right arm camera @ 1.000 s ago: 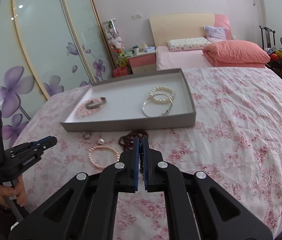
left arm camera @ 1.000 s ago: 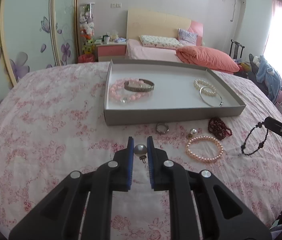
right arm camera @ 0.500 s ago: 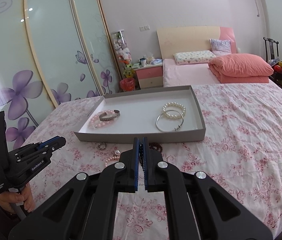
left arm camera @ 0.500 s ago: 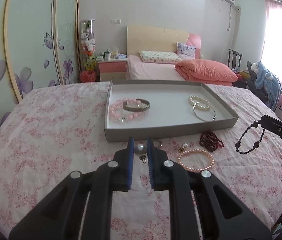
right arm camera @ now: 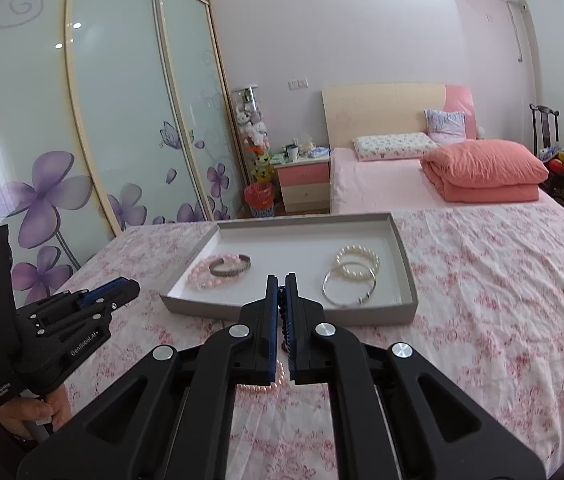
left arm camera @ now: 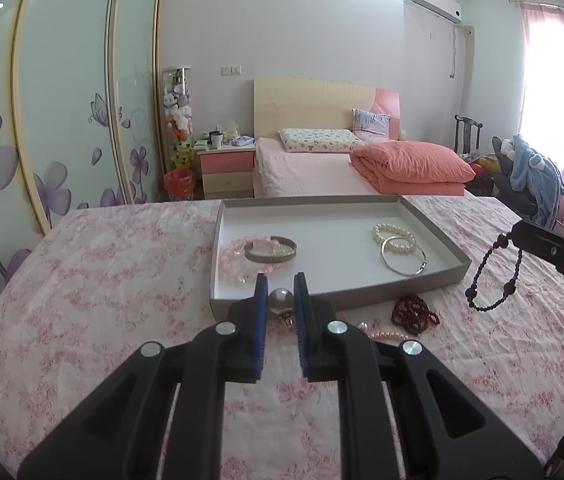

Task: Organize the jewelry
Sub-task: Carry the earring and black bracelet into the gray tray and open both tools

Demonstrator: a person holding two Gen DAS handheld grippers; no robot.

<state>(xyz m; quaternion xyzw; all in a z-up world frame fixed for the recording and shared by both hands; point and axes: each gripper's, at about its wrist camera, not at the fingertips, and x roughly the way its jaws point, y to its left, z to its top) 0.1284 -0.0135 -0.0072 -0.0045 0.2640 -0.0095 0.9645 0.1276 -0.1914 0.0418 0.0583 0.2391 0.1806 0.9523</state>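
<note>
My left gripper [left arm camera: 280, 286] is shut on a pearl earring [left arm camera: 280, 300], held above the bedspread just before the grey tray's near wall [left arm camera: 345, 300]. My right gripper [right arm camera: 281, 286] is shut on a dark beaded bracelet [left arm camera: 491, 276], which hangs from it at the right of the left wrist view. The tray [right arm camera: 293, 314] holds a pink bead bracelet [left arm camera: 234, 258] under a metal cuff [left arm camera: 270, 251], a pearl bracelet [left arm camera: 395, 236] and a silver bangle [left arm camera: 403, 260]. On the bedspread lie a dark red bead bracelet [left arm camera: 413, 314], a pink pearl bracelet [left arm camera: 389, 335] and a small pearl earring [left arm camera: 361, 326].
The tray sits on a pink floral bedspread [left arm camera: 102, 280]. Behind it stand a second bed with an orange quilt [left arm camera: 409, 164], a nightstand [left arm camera: 226, 168] and a sliding wardrobe [left arm camera: 62, 100]. A chair with clothes [left arm camera: 529, 176] is at the right.
Both grippers have risen and moved toward the tray, carrying the earring and the dark bracelet. The loose jewelry on the bedspread now sits lower, partly hidden behind the fingers.
</note>
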